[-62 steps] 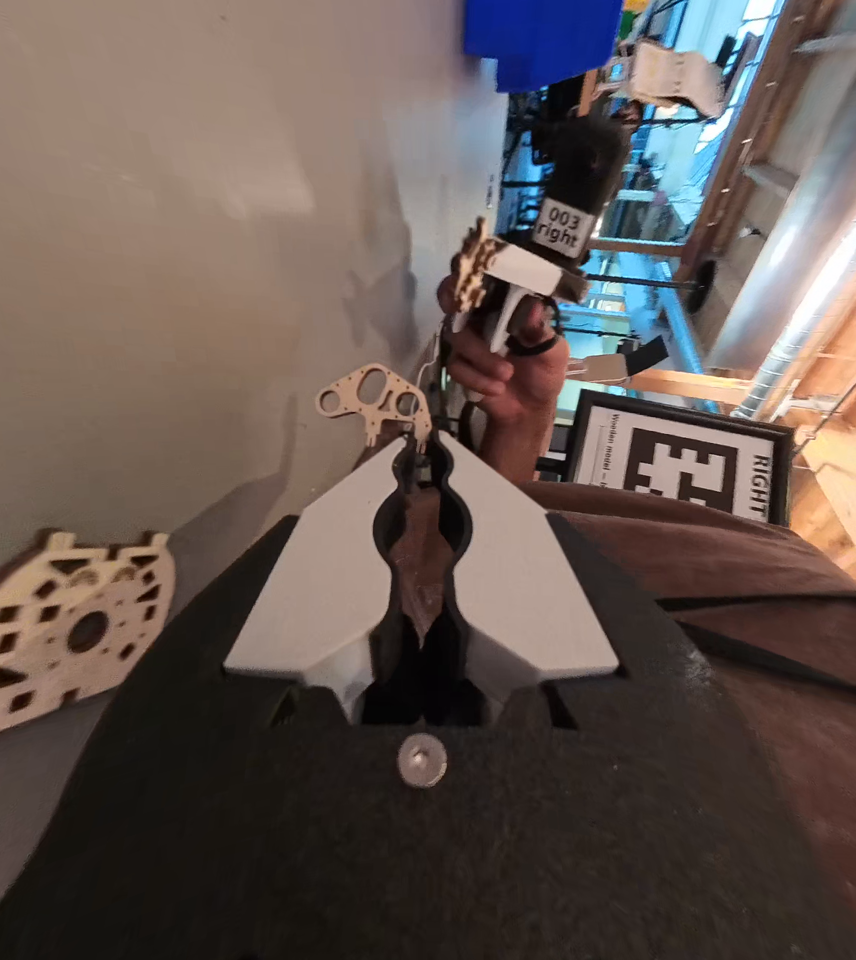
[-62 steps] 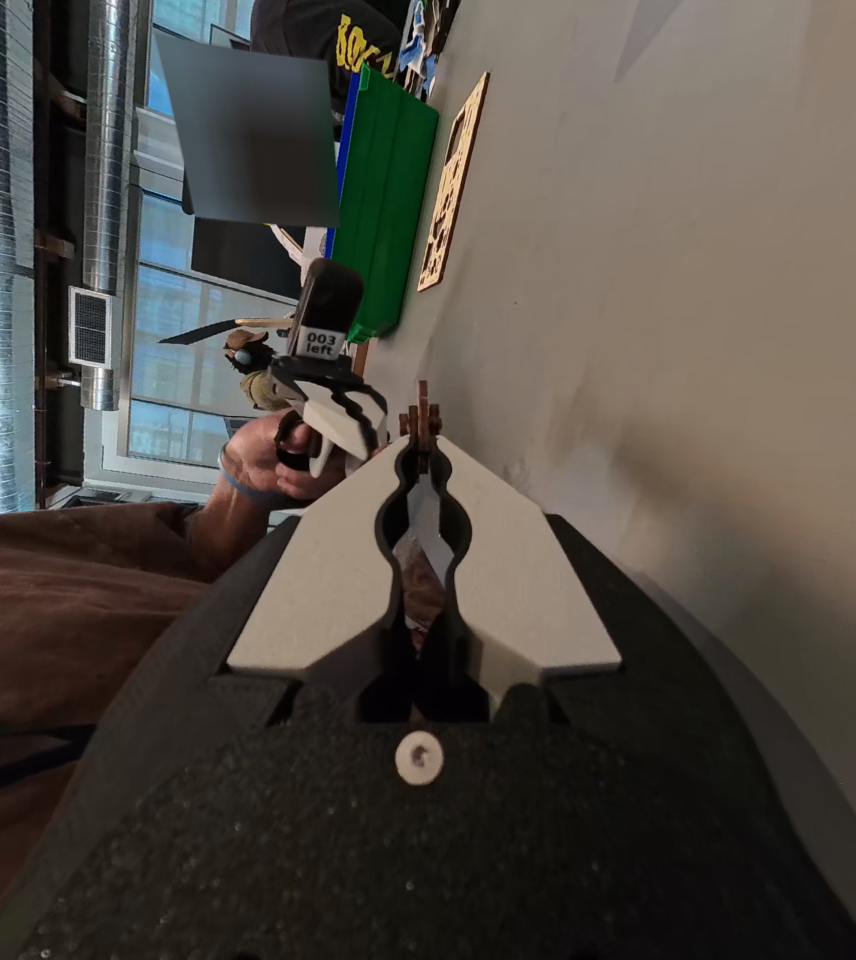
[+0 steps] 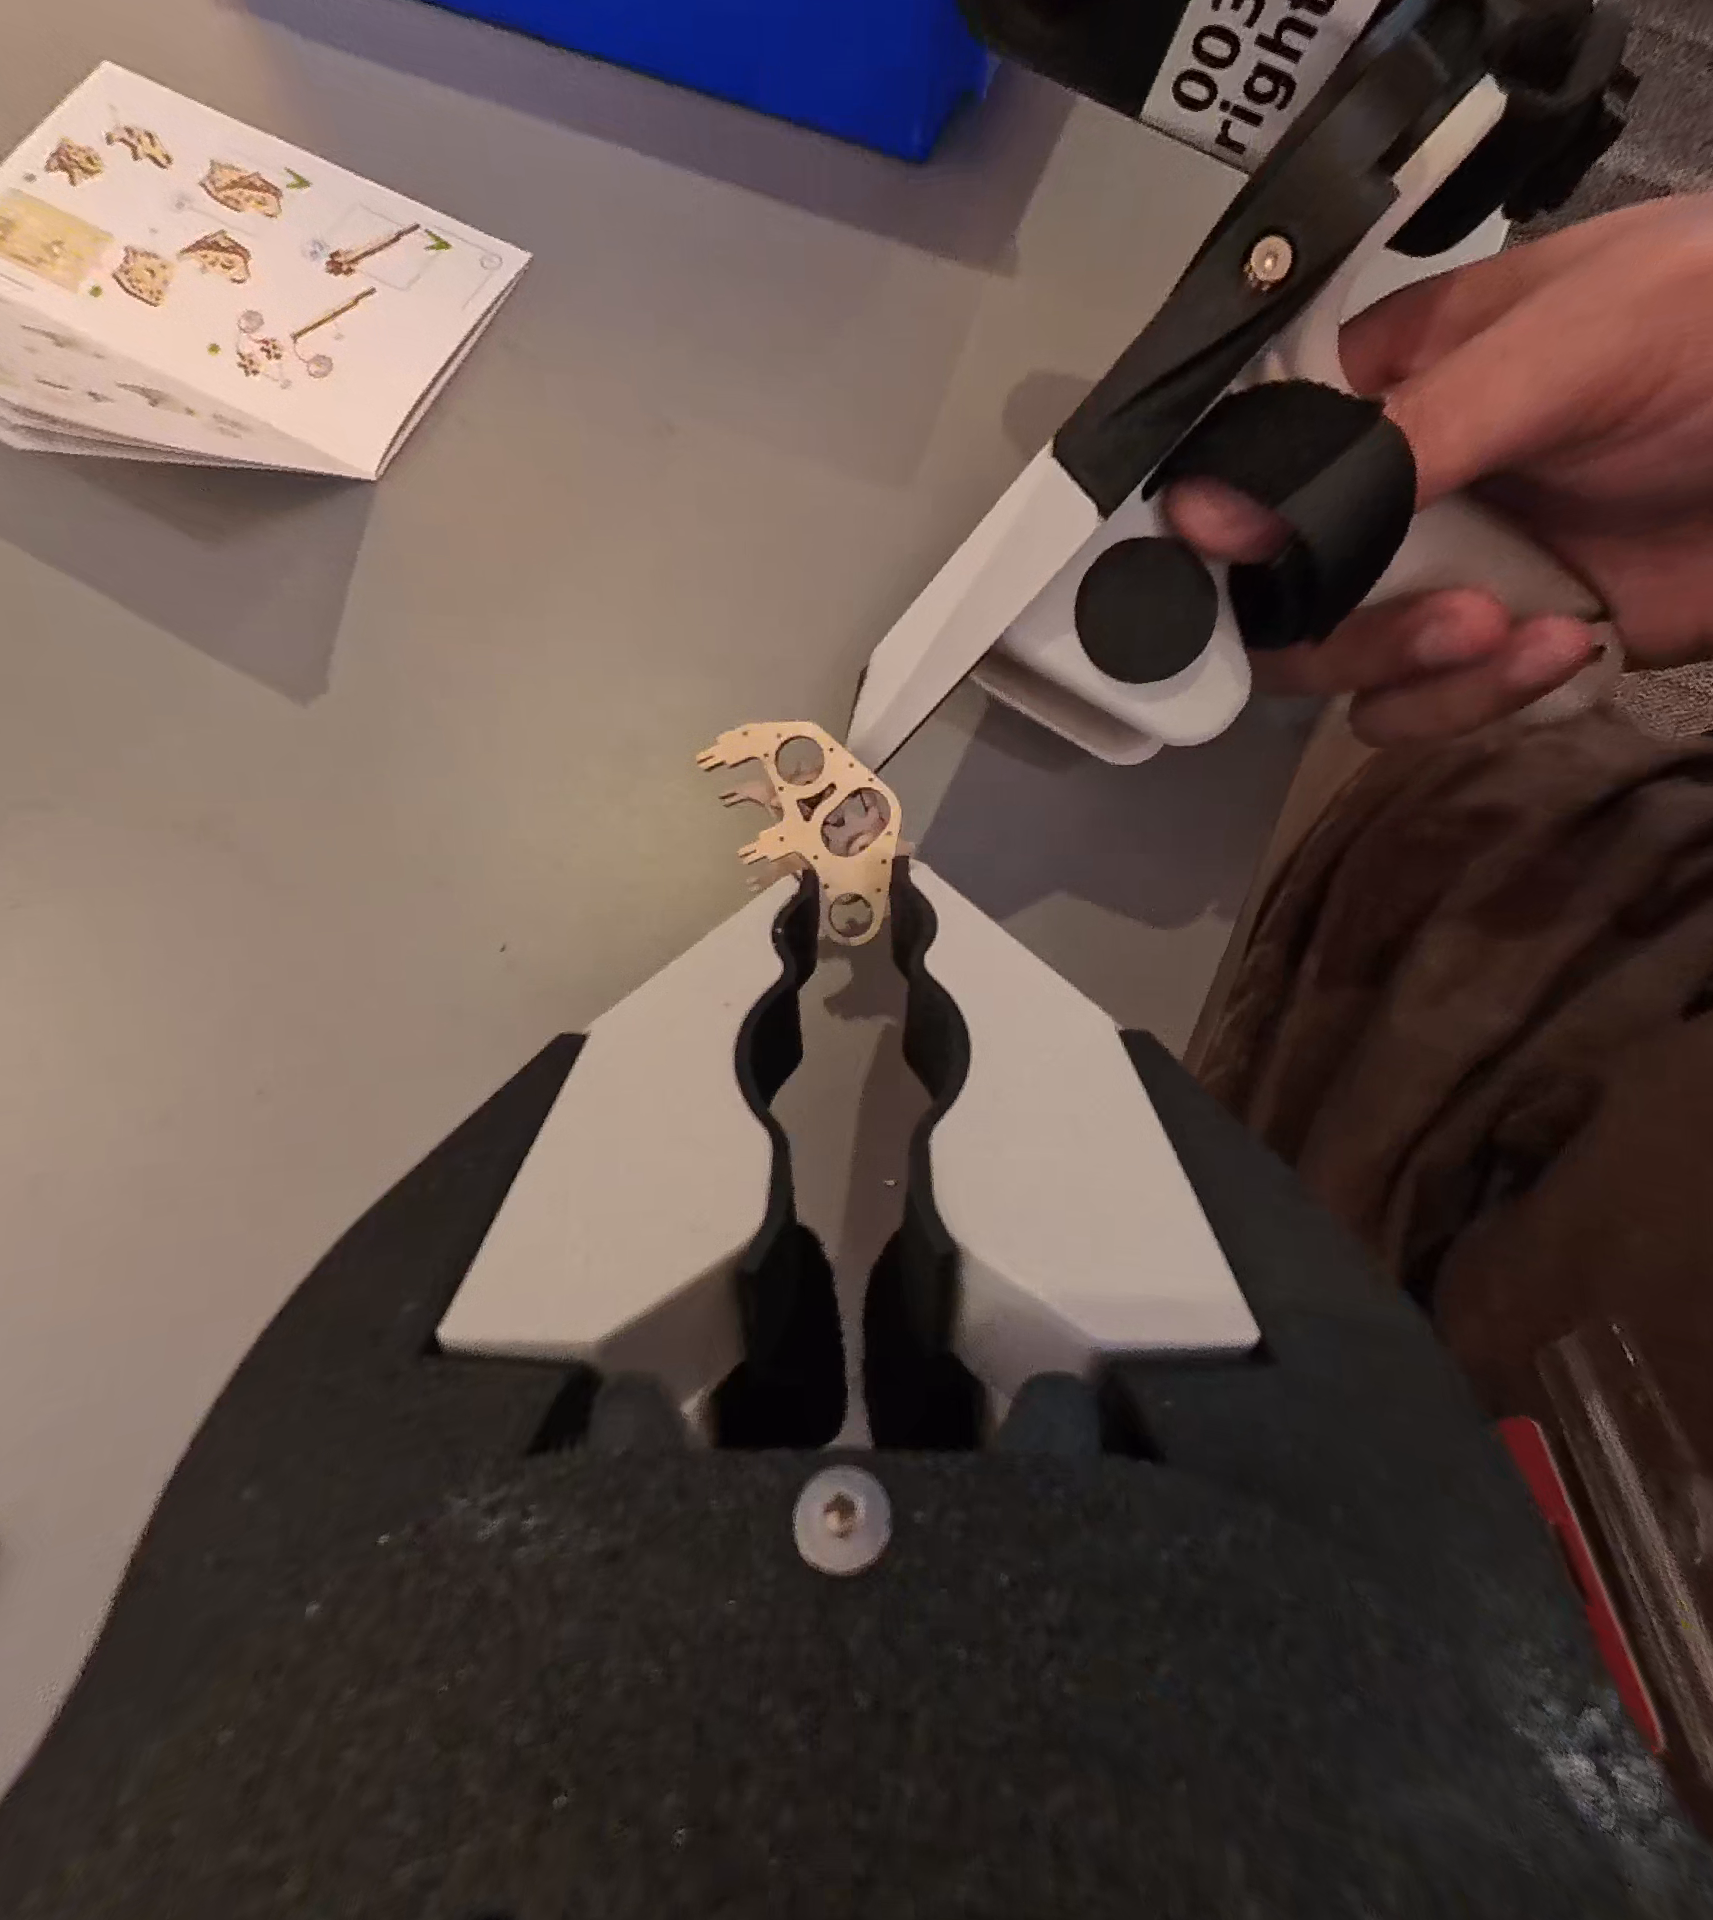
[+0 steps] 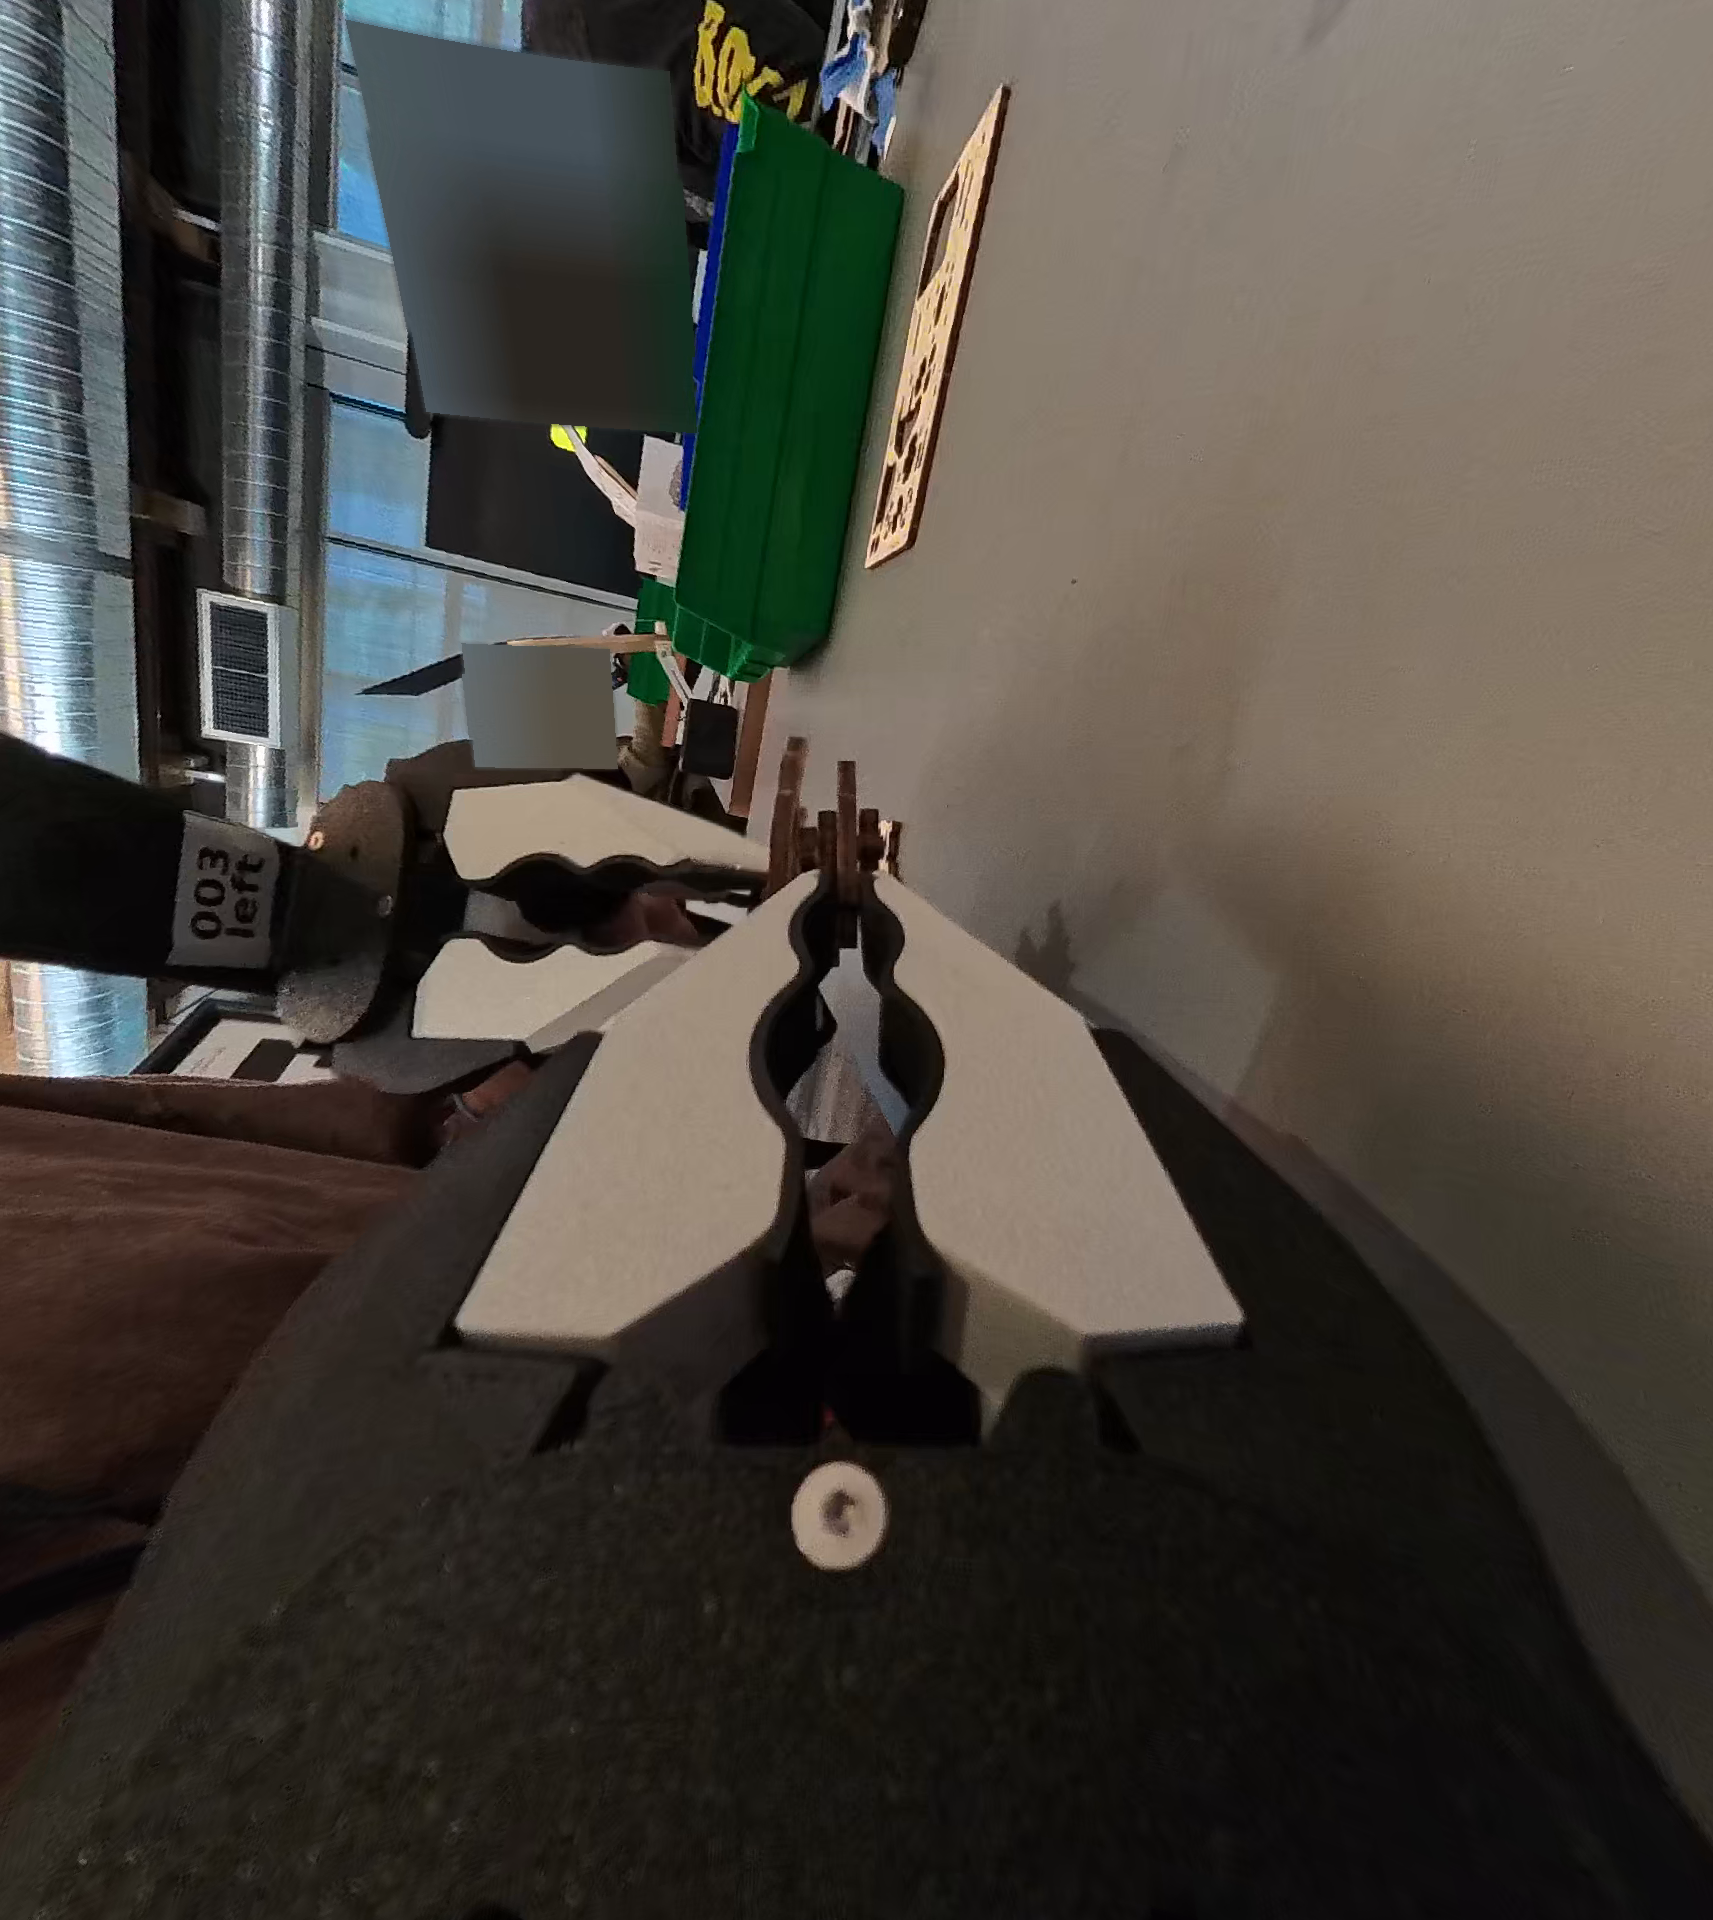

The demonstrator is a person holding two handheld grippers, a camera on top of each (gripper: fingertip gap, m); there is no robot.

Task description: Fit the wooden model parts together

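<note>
left tongs (image 3: 847, 894) pinching pale pierced wooden plate (image 3: 824, 821) at tips above grey table (image 3: 416, 831), right tongs (image 4: 839, 883) clamped on dark wooden sub-assembly (image 4: 831, 831), both parts touching, instruction booklet (image 3: 197, 281) far left

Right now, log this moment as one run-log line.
left hand-held gripper: shut on perforated wooden plate | right hand-held gripper: shut on small wooden assembly | parts: brought close, joint hidden
</note>
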